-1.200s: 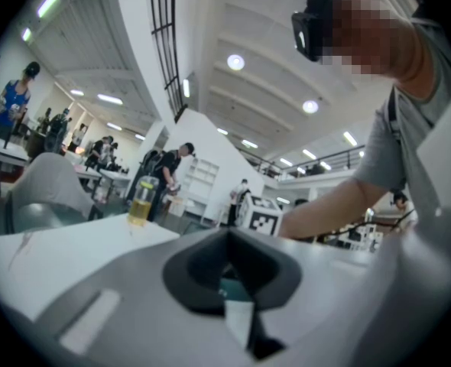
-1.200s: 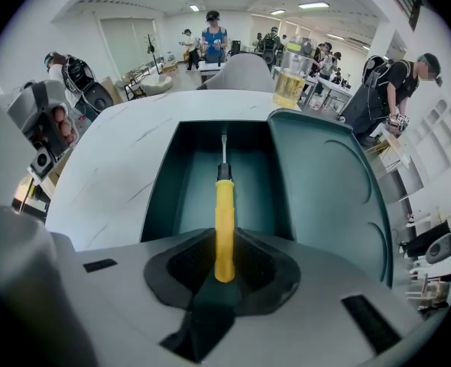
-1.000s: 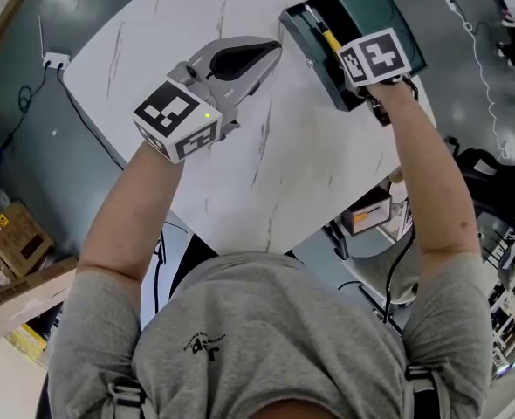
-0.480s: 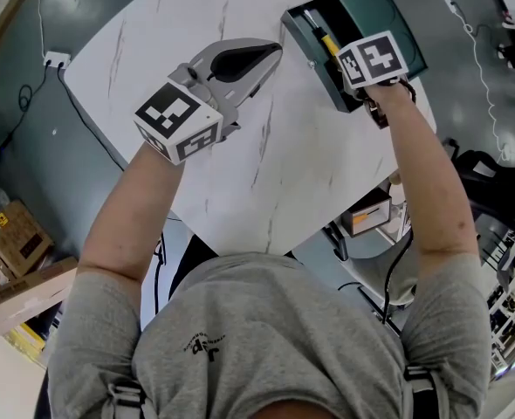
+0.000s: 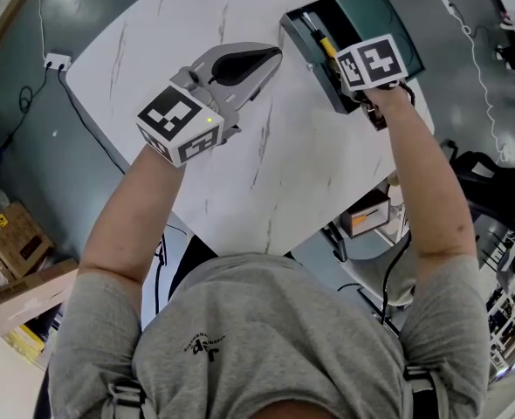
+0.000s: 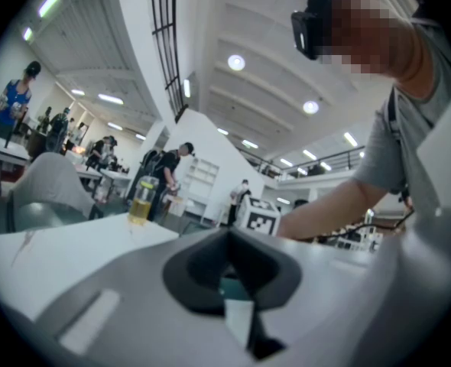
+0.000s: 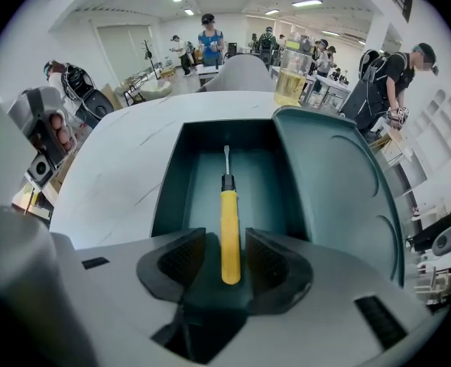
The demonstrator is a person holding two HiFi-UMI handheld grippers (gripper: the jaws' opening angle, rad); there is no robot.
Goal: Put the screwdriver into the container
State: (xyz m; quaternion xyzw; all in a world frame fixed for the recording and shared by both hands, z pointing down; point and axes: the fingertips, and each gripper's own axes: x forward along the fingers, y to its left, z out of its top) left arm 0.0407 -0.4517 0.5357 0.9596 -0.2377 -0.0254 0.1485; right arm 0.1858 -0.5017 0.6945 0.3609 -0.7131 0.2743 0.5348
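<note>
The screwdriver (image 7: 229,232), with a yellow handle and a thin metal shaft, lies lengthwise in the dark green container (image 7: 176,182), whose lid (image 7: 340,182) is folded open to the right. My right gripper (image 7: 231,262) points steeply down over it. Its jaws have just been opening and now stand open, with the handle's end between them and a gap on each side. In the head view the screwdriver (image 5: 326,40) shows in the container (image 5: 299,37), just left of the right gripper's marker cube (image 5: 373,59). My left gripper (image 5: 273,53) rests level on the white table (image 5: 310,173), shut and empty.
A glass of yellow liquid (image 7: 290,79) stands on the table beyond the container. The container sits near the table's right edge. Below the table edge are a stool and boxes (image 5: 367,216). Several people stand at other tables in the background.
</note>
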